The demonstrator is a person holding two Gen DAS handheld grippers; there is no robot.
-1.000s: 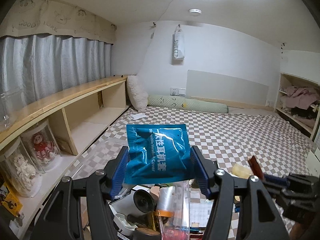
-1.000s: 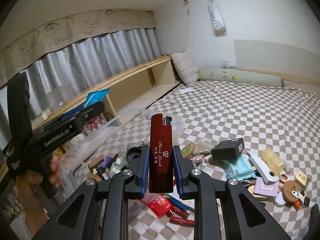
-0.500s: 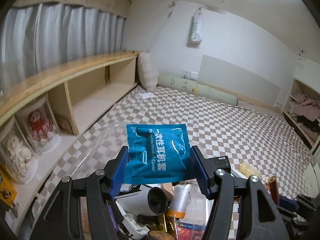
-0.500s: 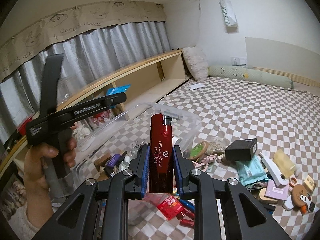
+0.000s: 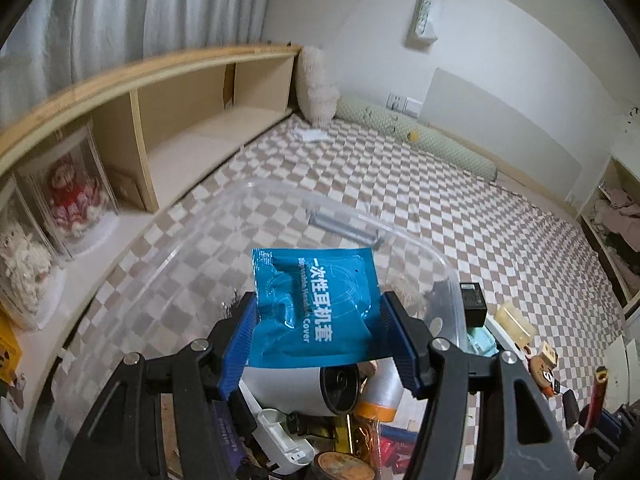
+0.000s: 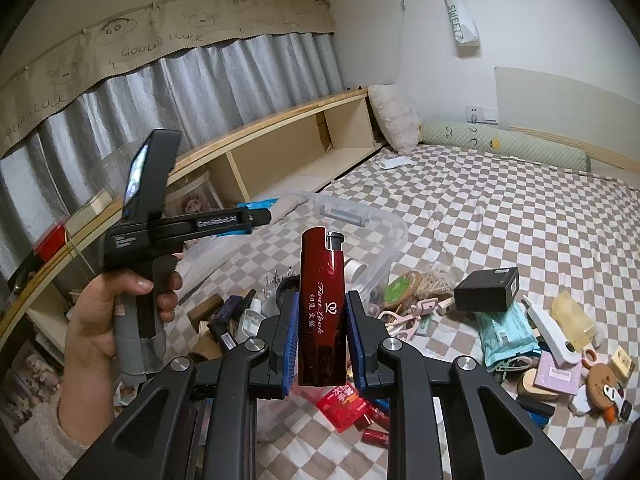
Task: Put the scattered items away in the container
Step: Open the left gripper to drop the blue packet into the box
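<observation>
The left gripper (image 5: pixel 320 320) clamped a blue packet (image 5: pixel 316 304) by its side edges; the clear container (image 5: pixel 448 268) lay just beyond and below. The right gripper (image 6: pixel 321 316) pinched an upright red lighter (image 6: pixel 322 308), scattered items (image 6: pixel 500 320) spreading past its right jaw.

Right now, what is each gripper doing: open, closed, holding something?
Left gripper: closed on the blue sachet, over the clear container.
Right gripper: closed on the red lighter.
</observation>
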